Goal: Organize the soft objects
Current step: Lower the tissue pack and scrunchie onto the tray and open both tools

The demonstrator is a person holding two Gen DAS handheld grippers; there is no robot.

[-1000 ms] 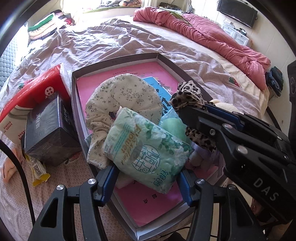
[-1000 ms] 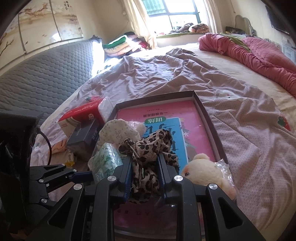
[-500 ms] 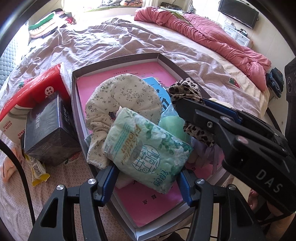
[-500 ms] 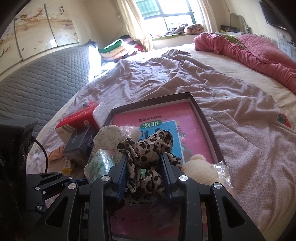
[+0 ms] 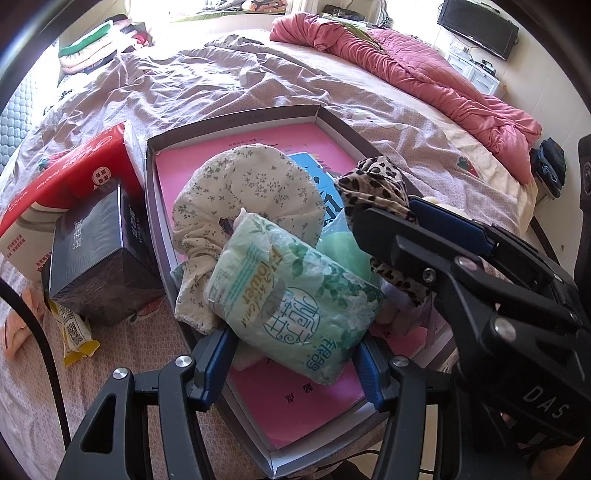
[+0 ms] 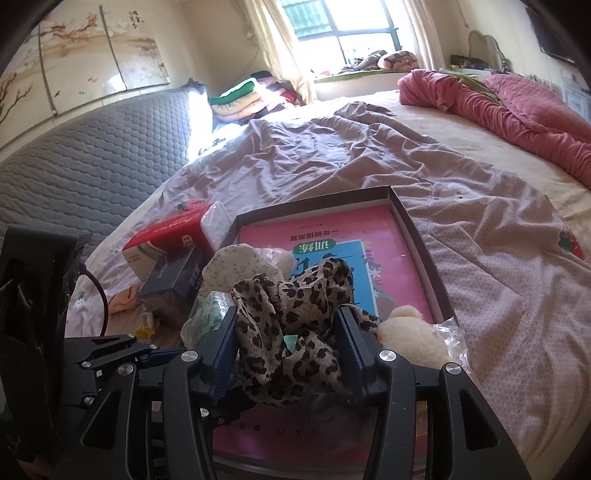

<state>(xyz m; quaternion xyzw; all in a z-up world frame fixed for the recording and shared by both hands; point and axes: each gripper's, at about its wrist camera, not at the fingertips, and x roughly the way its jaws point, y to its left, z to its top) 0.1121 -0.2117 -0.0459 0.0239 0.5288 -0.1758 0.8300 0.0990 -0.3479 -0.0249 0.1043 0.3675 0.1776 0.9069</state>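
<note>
While the left gripper (image 5: 291,354) clamps the green tissue pack (image 5: 295,299), the right gripper's (image 6: 288,343) jaws are opening around the leopard-print cloth (image 6: 295,317) over the tray (image 6: 417,236).

Domestic bedroom. A wide bed (image 6: 424,184) with a rumpled mauve sheet and a pink quilt (image 6: 509,107) fills the room, backed by a grey padded headboard (image 6: 92,155) beneath painted blossom panels (image 6: 81,62). A curtained window (image 6: 343,26) with a cushioned sill, folded bedding (image 6: 240,98) in the corner and a wall-mounted television (image 5: 478,27) complete the setting.
</note>
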